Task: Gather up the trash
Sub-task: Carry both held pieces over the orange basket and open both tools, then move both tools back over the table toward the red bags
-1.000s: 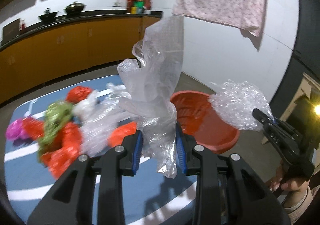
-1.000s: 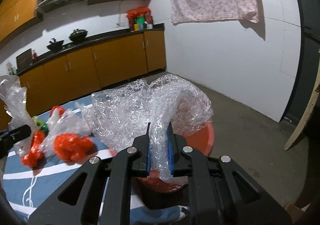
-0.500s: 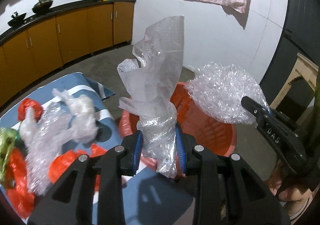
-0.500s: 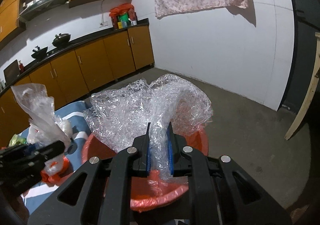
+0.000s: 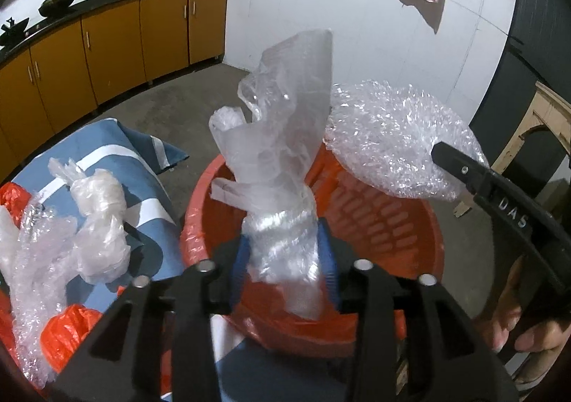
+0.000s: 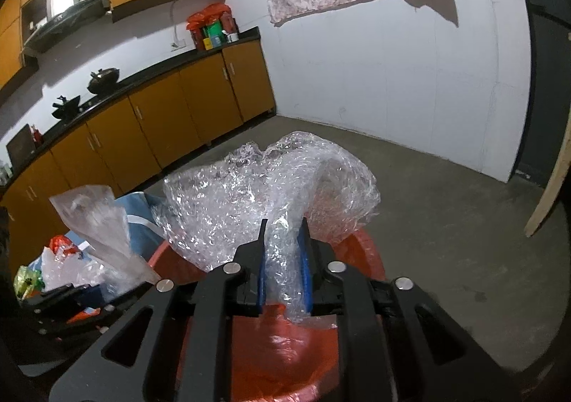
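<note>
Hovering over the red basket (image 5: 410,223), both grippers have just been easing apart: left gripper (image 5: 283,255) loosely around a clear bag (image 5: 282,137), right gripper (image 6: 283,266) loosening on bubble wrap (image 6: 228,209). More trash (image 5: 96,220) lies on the blue mat (image 5: 142,166).

Left gripper (image 5: 282,255) and right gripper (image 6: 283,266) both tilt downward side by side, their jaws just now parting; a hand (image 5: 517,327) grips the right one.

The round red plastic basket (image 5: 399,223) has its floor hidden (clear crumpled plastic bag (image 5: 282,159) covers it); the lower bag blurs.
</note>
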{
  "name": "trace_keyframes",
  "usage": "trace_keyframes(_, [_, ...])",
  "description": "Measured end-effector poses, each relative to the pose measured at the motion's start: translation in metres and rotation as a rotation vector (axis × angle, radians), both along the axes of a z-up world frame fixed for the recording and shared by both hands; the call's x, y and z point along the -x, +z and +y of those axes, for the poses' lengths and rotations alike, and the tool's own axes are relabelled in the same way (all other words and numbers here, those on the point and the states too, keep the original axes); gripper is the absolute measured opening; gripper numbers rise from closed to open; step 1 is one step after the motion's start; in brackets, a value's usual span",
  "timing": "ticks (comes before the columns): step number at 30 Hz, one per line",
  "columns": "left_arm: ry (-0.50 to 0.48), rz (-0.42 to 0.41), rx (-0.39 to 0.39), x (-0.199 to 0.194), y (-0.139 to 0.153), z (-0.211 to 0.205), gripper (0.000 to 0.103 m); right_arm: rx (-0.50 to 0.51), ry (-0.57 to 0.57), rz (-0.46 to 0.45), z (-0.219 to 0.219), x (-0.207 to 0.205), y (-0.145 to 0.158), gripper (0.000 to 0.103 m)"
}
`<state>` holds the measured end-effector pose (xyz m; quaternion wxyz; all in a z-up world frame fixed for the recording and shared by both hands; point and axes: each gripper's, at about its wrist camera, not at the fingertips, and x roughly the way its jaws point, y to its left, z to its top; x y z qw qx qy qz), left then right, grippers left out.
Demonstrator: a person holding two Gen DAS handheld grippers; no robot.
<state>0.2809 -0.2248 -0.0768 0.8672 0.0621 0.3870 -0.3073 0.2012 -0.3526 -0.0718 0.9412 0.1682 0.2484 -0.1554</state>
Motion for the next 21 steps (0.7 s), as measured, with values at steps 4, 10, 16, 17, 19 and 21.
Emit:
trace_keyframes(4, [0.008,-0.002,-0.001,-0.002,-0.002,0.002,0.053,0.012,0.014,-0.016,0.001,0.001,0.002,0.049])
trace_keyframes(10, [0.052,-0.006,-0.007,0.002,0.000,0.019,0.061,0.022,-0.009,-0.015,-0.002,0.008,0.005,0.050])
trace_keyframes(16, [0.164,-0.092,-0.009,0.026,0.021,0.061,0.080,0.070,-0.004,-0.014,0.003,0.022,0.014,0.050])
trace_keyframes(17, [0.180,-0.104,-0.010,0.031,0.025,0.068,0.081,0.078,0.009,-0.015,0.008,0.025,0.016,0.050])
trace_keyframes(19, [0.218,-0.128,-0.010,0.042,0.031,0.086,0.082,0.089,0.035,-0.019,0.018,0.027,0.020,0.050])
trace_keyframes(21, [0.261,-0.155,-0.013,0.053,0.039,0.107,0.083,0.096,0.068,-0.025,0.030,0.028,0.024,0.050])
